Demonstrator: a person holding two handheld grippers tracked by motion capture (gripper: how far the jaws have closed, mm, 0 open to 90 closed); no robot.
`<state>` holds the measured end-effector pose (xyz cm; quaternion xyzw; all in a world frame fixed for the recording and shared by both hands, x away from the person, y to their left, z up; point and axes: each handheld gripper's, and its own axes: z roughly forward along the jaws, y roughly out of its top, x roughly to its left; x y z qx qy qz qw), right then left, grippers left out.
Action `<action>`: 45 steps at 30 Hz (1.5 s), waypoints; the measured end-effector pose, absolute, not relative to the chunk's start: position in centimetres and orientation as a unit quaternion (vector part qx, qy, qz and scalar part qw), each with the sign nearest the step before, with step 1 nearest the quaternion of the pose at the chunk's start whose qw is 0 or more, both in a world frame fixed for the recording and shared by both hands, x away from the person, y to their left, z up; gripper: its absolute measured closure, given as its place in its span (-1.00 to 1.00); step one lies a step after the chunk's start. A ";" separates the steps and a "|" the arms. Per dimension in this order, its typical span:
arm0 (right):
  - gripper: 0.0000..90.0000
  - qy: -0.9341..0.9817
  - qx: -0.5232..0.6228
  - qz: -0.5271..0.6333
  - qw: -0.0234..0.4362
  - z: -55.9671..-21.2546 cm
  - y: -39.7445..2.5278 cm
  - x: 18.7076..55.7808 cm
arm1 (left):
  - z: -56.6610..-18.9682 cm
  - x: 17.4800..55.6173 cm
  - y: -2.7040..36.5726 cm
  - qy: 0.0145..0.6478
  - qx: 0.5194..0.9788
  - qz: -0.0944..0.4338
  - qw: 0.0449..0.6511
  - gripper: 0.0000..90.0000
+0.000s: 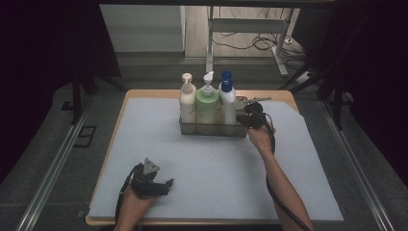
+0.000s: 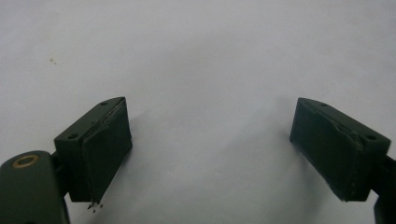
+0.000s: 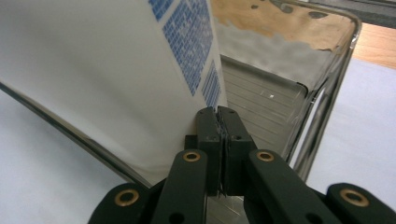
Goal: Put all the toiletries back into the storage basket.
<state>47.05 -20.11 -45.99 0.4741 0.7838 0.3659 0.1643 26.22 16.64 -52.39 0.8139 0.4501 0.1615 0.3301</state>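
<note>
Three pump bottles stand in a row in a shallow metal tray [image 1: 211, 129] at the back middle of the table: a cream one [image 1: 187, 98], a green one [image 1: 207, 103] and a white one with a blue cap [image 1: 227, 96]. My right gripper [image 1: 243, 119] is at the tray's right end. In the right gripper view its jaws [image 3: 218, 114] are pressed together on the tray's end wall [image 3: 327, 84], right beside the white bottle [image 3: 93, 70]. My left gripper [image 1: 169, 183] rests near the front left, open, its fingers [image 2: 100, 144] wide apart over the bare mat.
A pale mat [image 1: 211, 168] covers the wooden table [image 1: 144, 92]. Metal rails run along the floor on both sides [image 1: 53, 163]. A desk frame and cables [image 1: 260, 41] stand beyond the far edge.
</note>
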 end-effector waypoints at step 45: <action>0.95 0.781 0.480 0.368 0.157 -45.8 -18.6 47.9 | -52.4 26.3 16.6 0.451 0.814 0.161 0.330 -0.73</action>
